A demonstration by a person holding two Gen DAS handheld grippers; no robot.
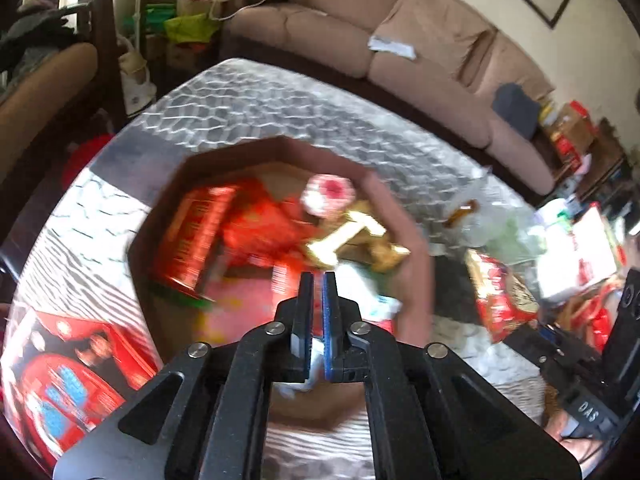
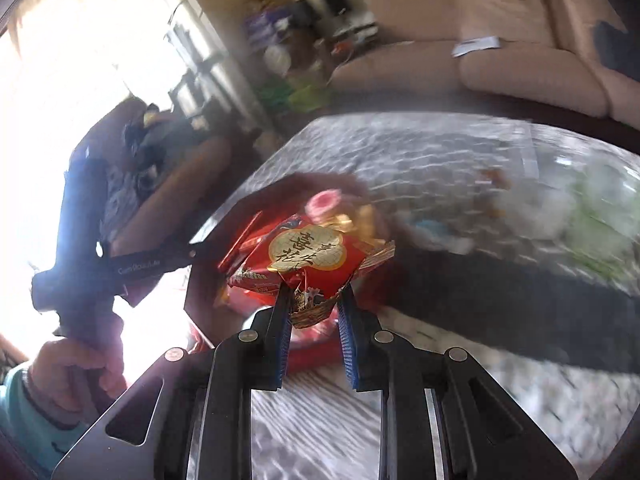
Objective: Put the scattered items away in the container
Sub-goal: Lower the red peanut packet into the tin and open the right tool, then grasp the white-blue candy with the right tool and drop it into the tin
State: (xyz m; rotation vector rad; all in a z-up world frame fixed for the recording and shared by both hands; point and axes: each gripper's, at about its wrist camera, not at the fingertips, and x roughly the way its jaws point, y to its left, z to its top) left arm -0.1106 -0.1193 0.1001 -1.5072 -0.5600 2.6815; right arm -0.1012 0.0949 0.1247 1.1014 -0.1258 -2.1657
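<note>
A brown octagonal box (image 1: 408,216) sits on the patterned table and holds red packets (image 1: 256,232), a pink round sweet (image 1: 328,194) and gold-wrapped sweets (image 1: 352,236). My left gripper (image 1: 318,280) hovers over the box with its jaws almost together and nothing seen between them. My right gripper (image 2: 314,296) is shut on a red and gold snack packet (image 2: 308,256) and holds it above the near edge of the box (image 2: 224,216). The left gripper (image 2: 96,256) shows at the left of the right wrist view.
A red snack bag (image 1: 500,300) lies on the table right of the box. A red printed box (image 1: 68,384) lies at the near left. Clear plastic bags (image 1: 492,216) sit at the far right. A beige sofa (image 1: 360,36) stands beyond the table.
</note>
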